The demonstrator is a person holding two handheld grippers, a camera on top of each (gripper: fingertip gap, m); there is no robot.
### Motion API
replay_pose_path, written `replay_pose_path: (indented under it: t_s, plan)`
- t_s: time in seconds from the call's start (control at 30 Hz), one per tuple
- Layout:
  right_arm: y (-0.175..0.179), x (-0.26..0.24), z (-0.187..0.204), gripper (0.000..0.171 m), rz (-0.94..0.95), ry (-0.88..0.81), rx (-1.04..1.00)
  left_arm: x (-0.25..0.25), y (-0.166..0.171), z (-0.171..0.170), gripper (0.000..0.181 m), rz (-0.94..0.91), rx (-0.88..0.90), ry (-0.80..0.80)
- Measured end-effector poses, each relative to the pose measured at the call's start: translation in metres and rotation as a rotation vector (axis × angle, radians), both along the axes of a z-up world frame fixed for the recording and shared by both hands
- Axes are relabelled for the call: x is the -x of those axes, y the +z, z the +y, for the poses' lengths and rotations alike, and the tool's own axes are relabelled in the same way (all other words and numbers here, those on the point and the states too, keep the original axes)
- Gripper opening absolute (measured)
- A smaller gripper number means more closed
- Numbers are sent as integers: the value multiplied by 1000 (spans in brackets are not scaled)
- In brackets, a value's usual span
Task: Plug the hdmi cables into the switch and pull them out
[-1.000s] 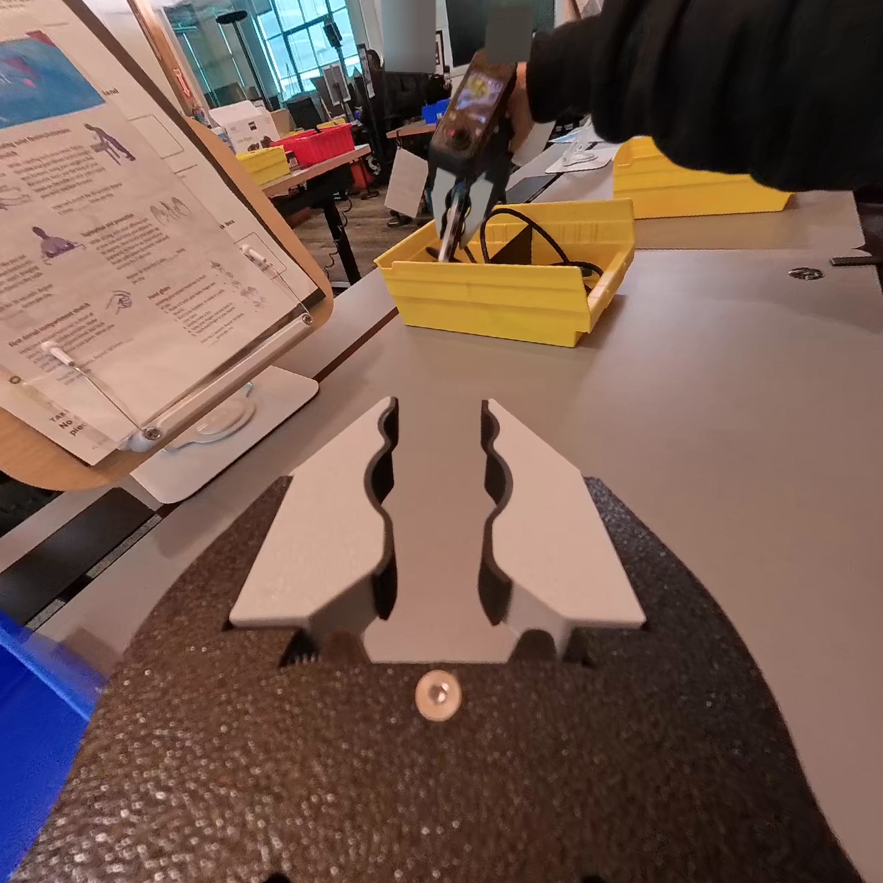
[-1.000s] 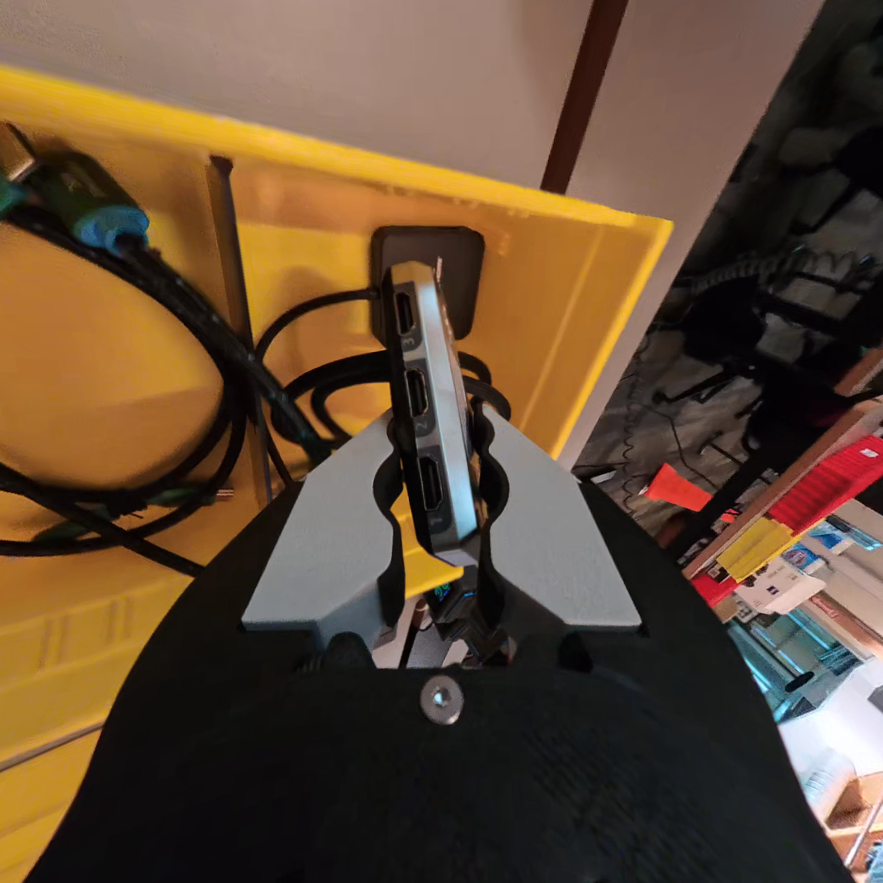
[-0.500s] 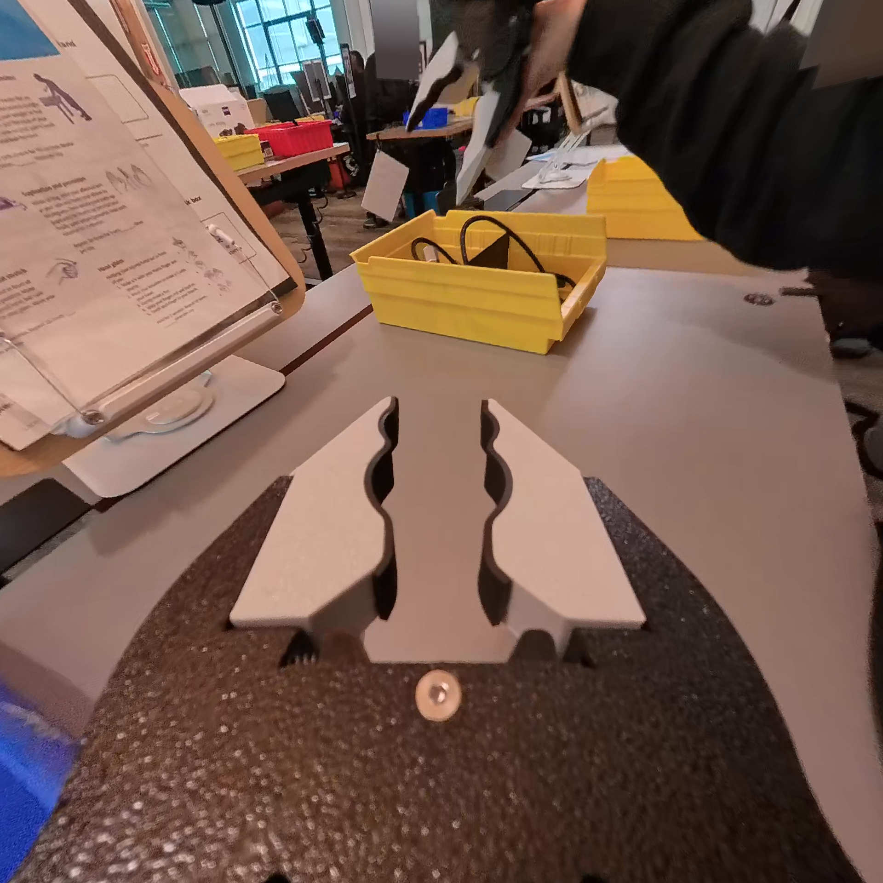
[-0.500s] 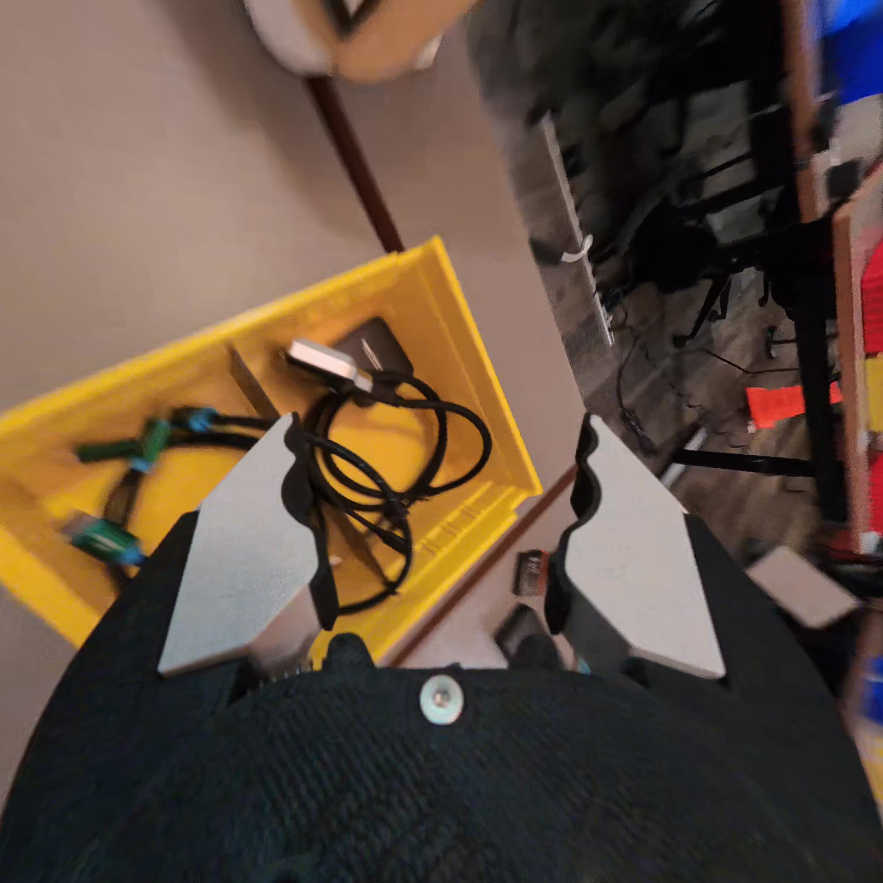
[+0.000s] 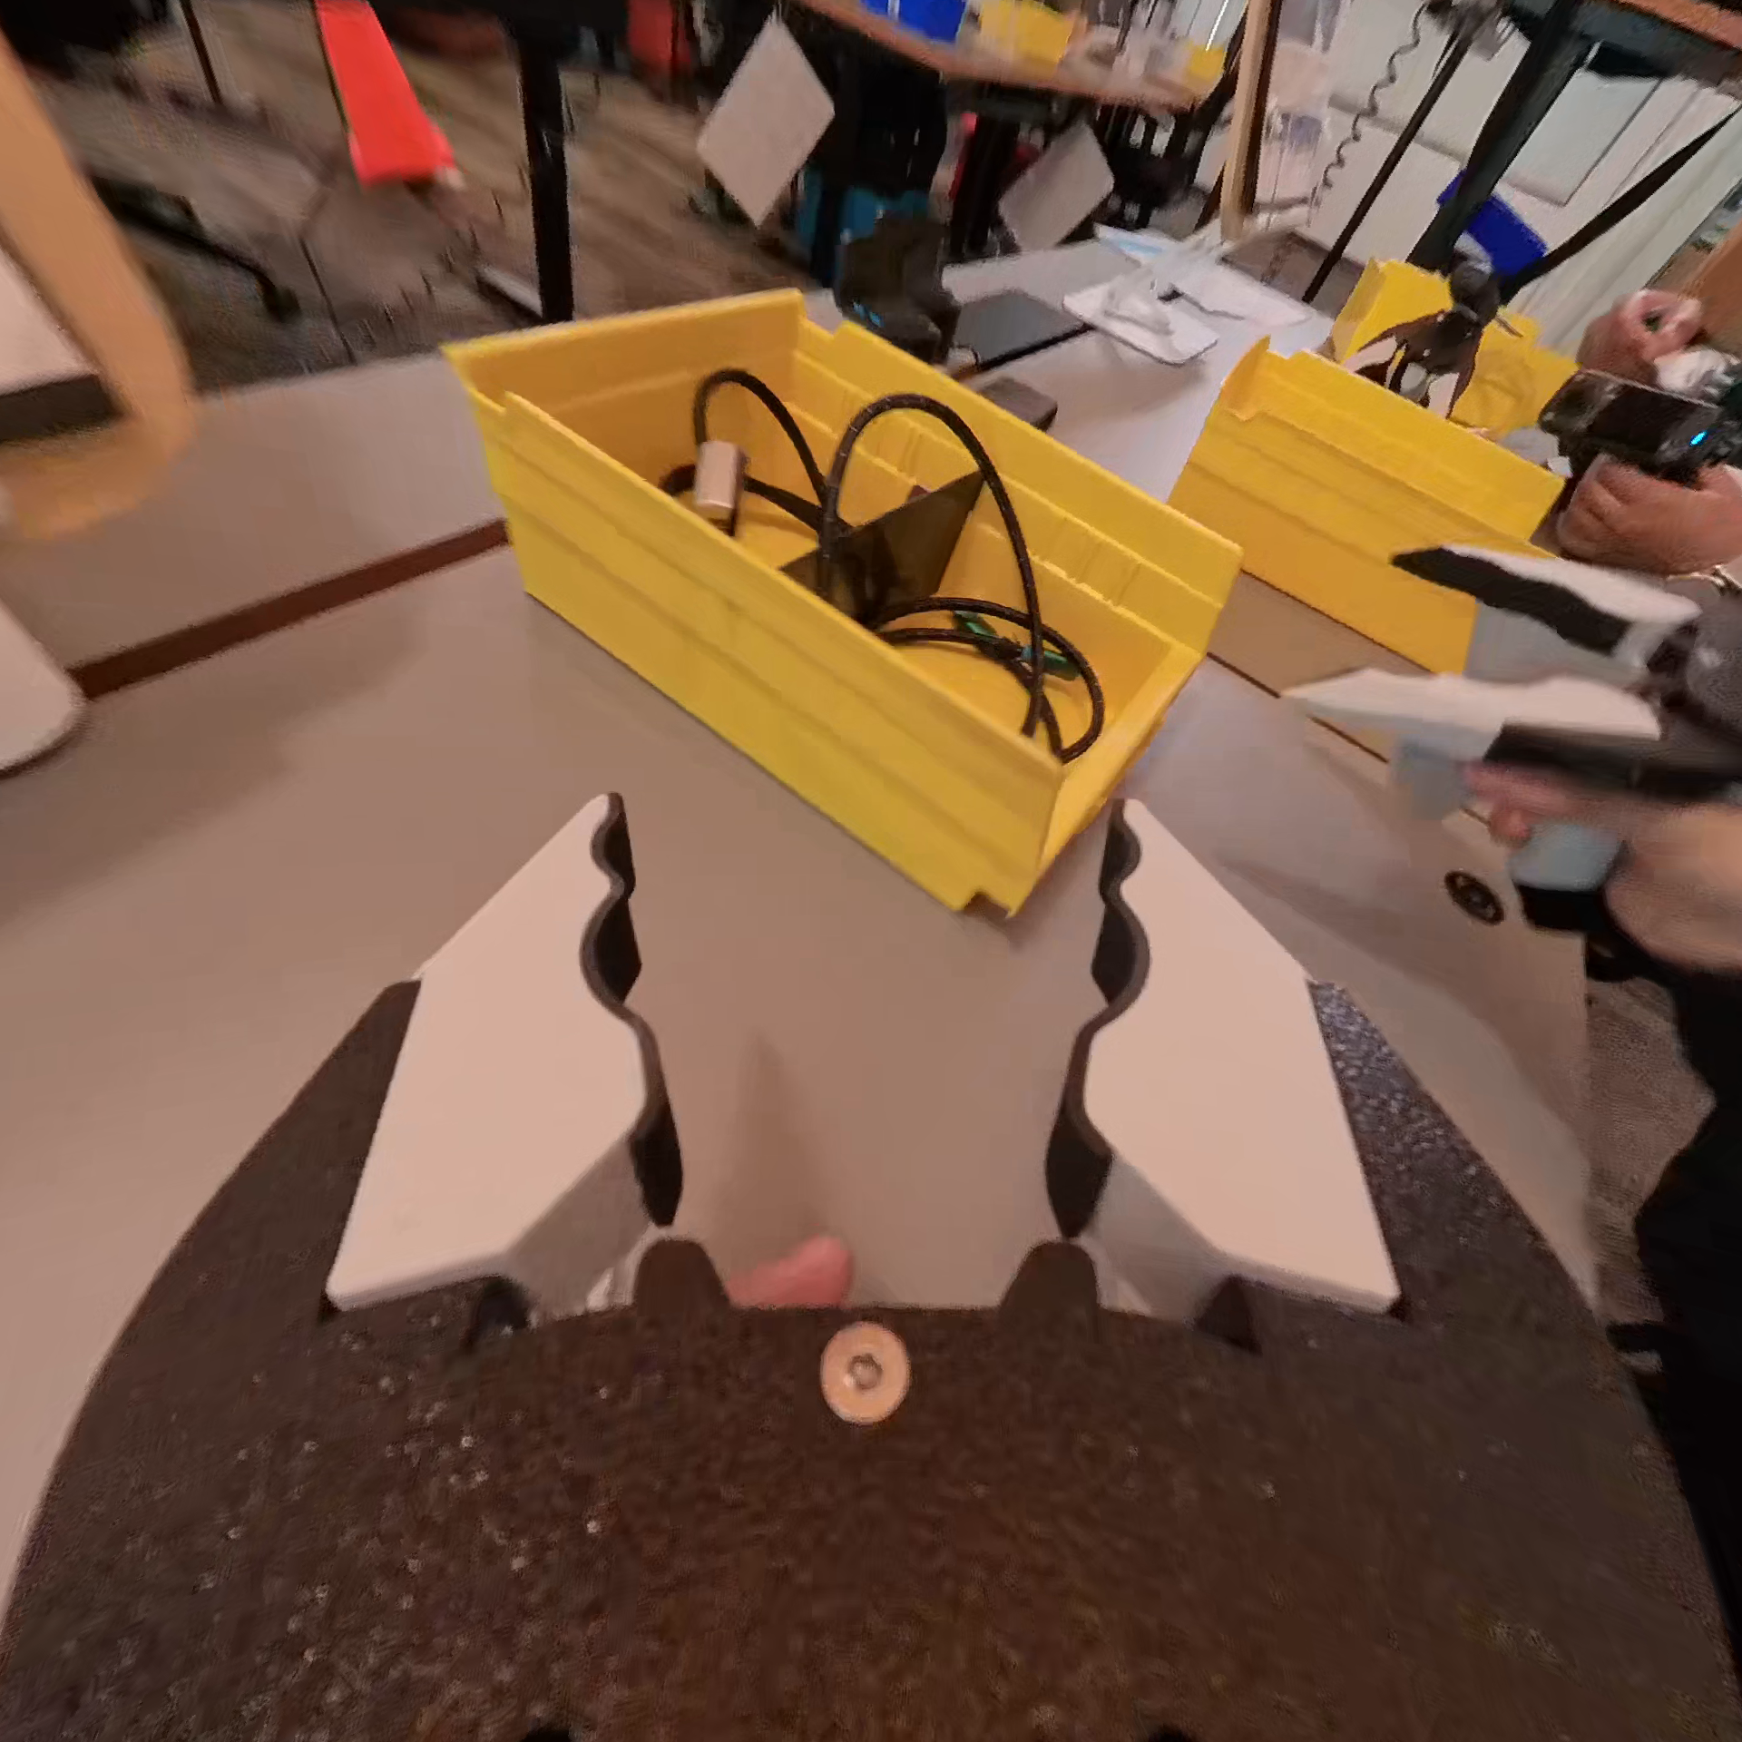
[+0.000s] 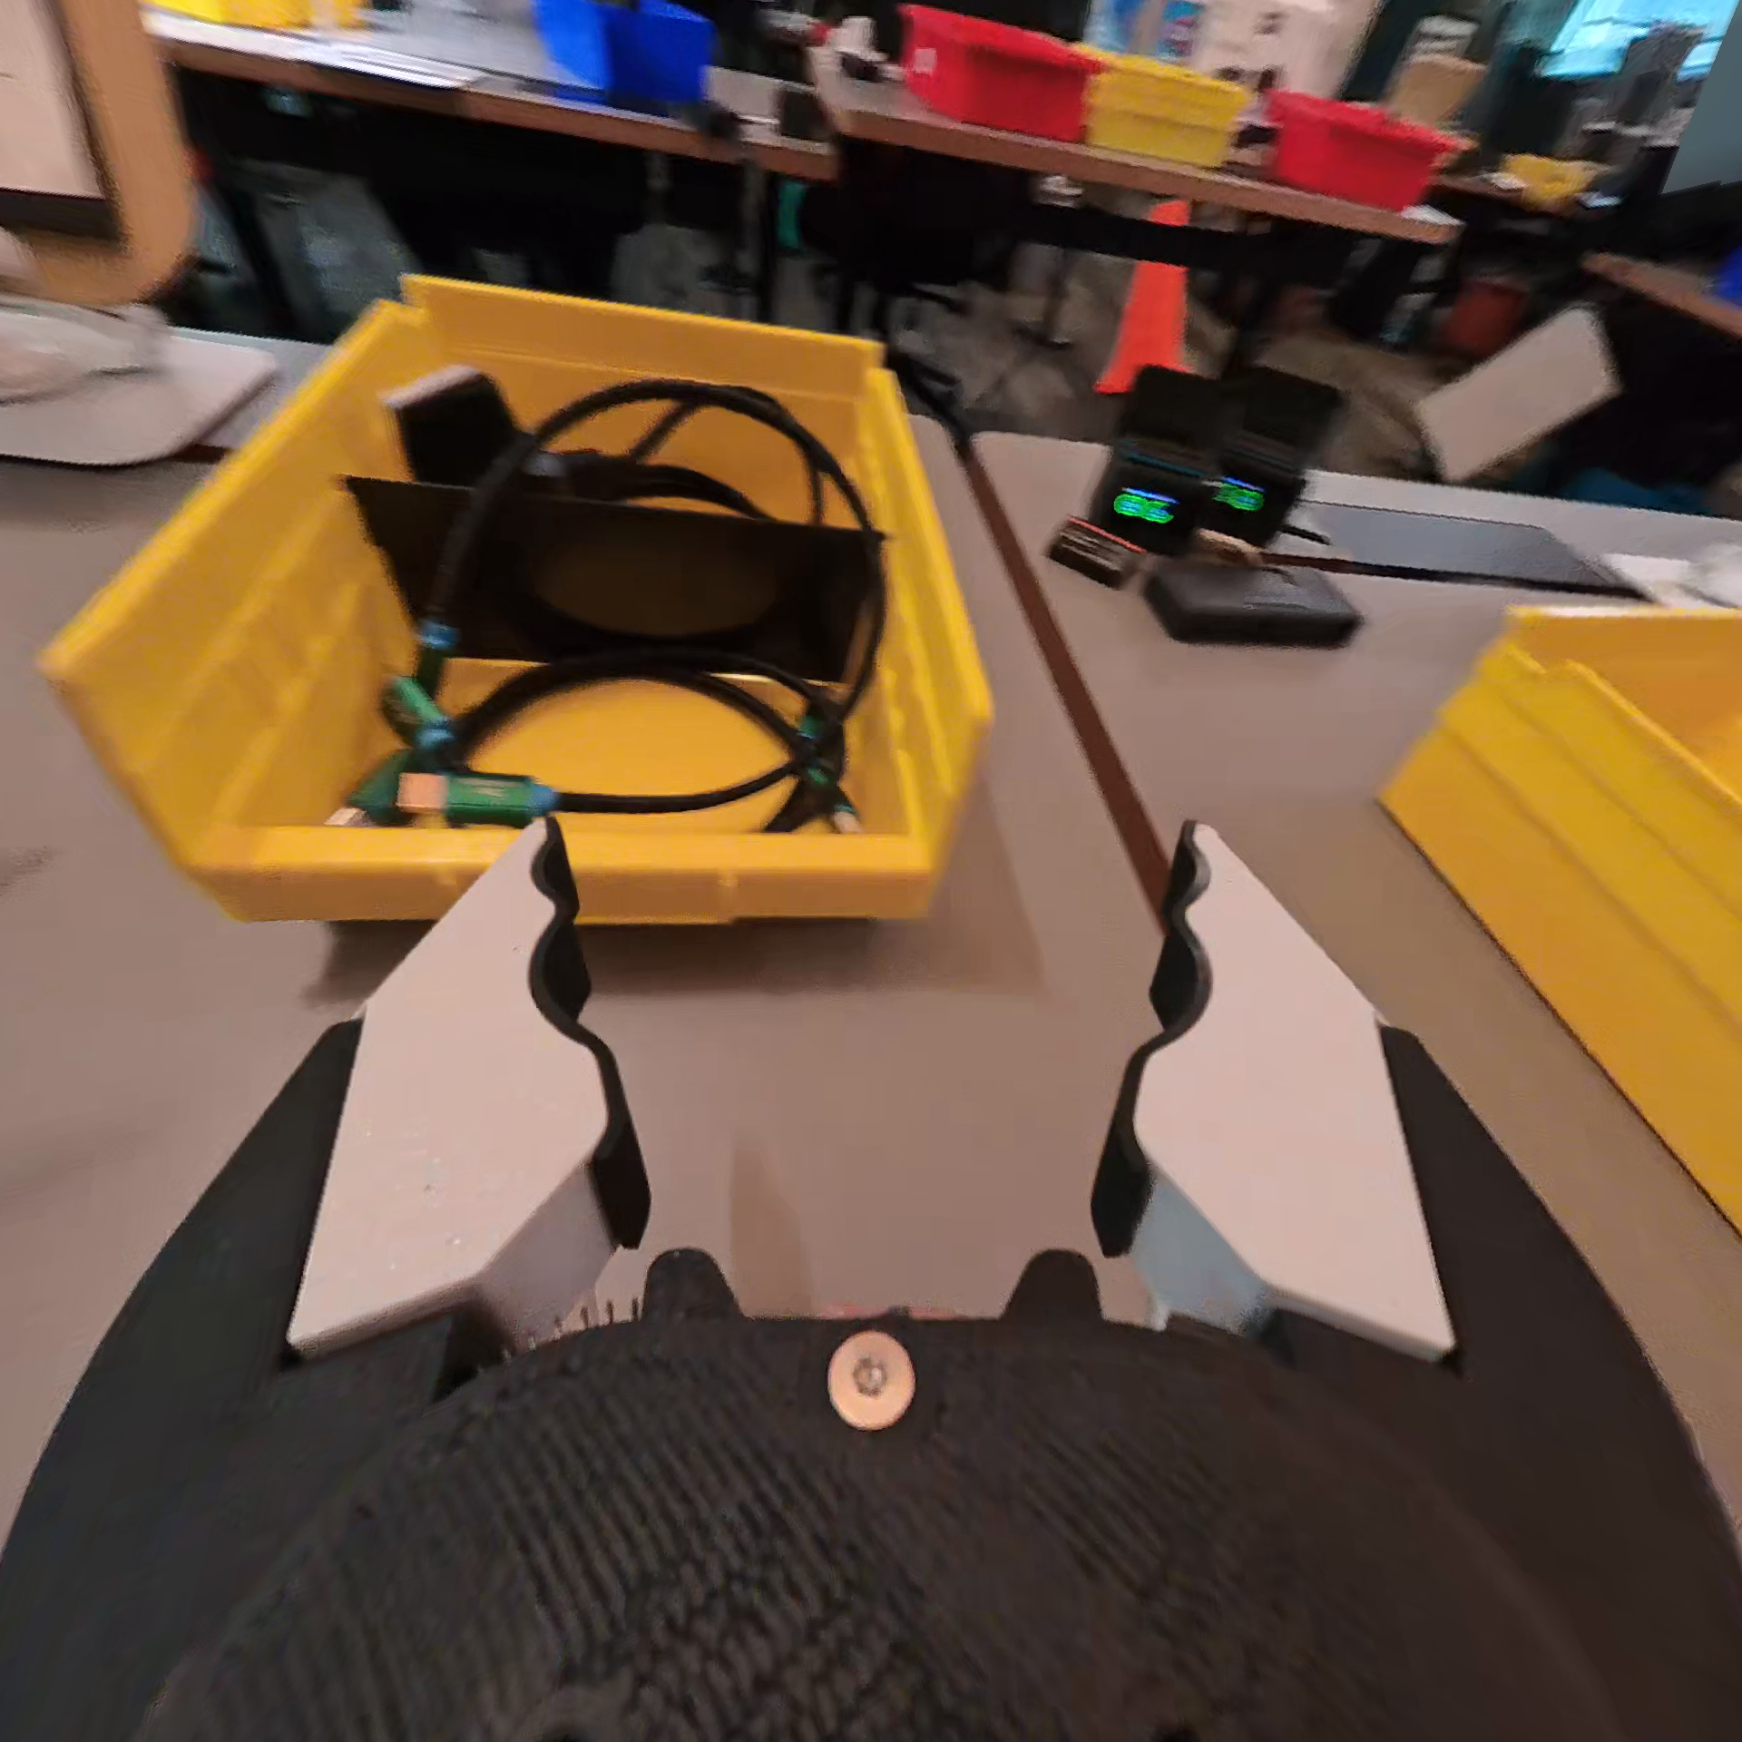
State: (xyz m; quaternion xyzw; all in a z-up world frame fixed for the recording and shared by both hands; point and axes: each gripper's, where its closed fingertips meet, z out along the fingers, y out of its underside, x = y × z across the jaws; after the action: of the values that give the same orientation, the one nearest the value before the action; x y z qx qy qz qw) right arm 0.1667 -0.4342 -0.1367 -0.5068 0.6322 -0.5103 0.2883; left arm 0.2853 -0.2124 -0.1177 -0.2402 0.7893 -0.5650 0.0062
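Note:
A yellow bin (image 5: 801, 698) on the grey table holds black HDMI cables (image 5: 1023, 566) with green plugs and a small silver switch (image 5: 718, 476) behind a black divider (image 5: 895, 556). My left gripper (image 5: 862, 811) is open and empty, low over the table just in front of the bin. My right gripper (image 6: 867, 829) is open and empty, in front of the bin's near wall (image 6: 566, 877). The cables (image 6: 660, 782) and green plugs (image 6: 462, 797) lie in the bin's front half. The right gripper also shows in the left wrist view (image 5: 1343, 630), right of the bin.
A second yellow bin (image 6: 1555, 801) stands to the right; it also shows in the left wrist view (image 5: 1357, 471). Small black devices with green displays (image 6: 1145, 500) and a flat black box (image 6: 1254, 603) sit behind the table seam. Another person's hands (image 5: 1640, 509) hold a device at the far right.
My right gripper let go of the switch, opened wide and pulled back out of the bin to the table in front. My left gripper opened wider and swung right toward the bin.

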Motion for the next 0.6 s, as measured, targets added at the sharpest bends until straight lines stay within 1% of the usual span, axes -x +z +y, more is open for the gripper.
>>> replay_pose_path:
  t_s: [0.07, 0.2, 0.27, 0.33, 0.37, 0.4, 0.5, 0.53, 0.57, 0.6]
  plan:
    - [-3, 10, -16, 121, -37, -91, 4, -3, -5, -35, 101, 56, -61, 11]
    - [-8, 10, -26, 122, -56, -116, -67, -30, -21, -80, 104, 68, -172, 140]
    - [-20, 8, -27, 122, -11, -112, -76, -36, -35, -96, 104, 79, -219, 175]
    - [-32, 5, -23, 122, 42, -95, -101, -39, -49, -105, 105, 88, -275, 195]
    - [-35, 4, -22, 122, 58, -90, -106, -40, -54, -110, 109, 86, -288, 196]
    - [-36, 4, -23, 122, 62, -95, -103, -42, -60, -113, 112, 87, -303, 203]
    - [-36, 4, -25, 122, 67, -95, -98, -54, -80, -113, 110, 88, -410, 236]
    - [-36, 4, -25, 122, 70, -93, -97, -59, -83, -113, 115, 82, -431, 246]
    - [-36, 4, -25, 122, 71, -92, -95, -62, -85, -115, 116, 79, -443, 246]
    - [-36, 4, -25, 122, 72, -90, -93, -63, -85, -117, 109, 72, -451, 233]
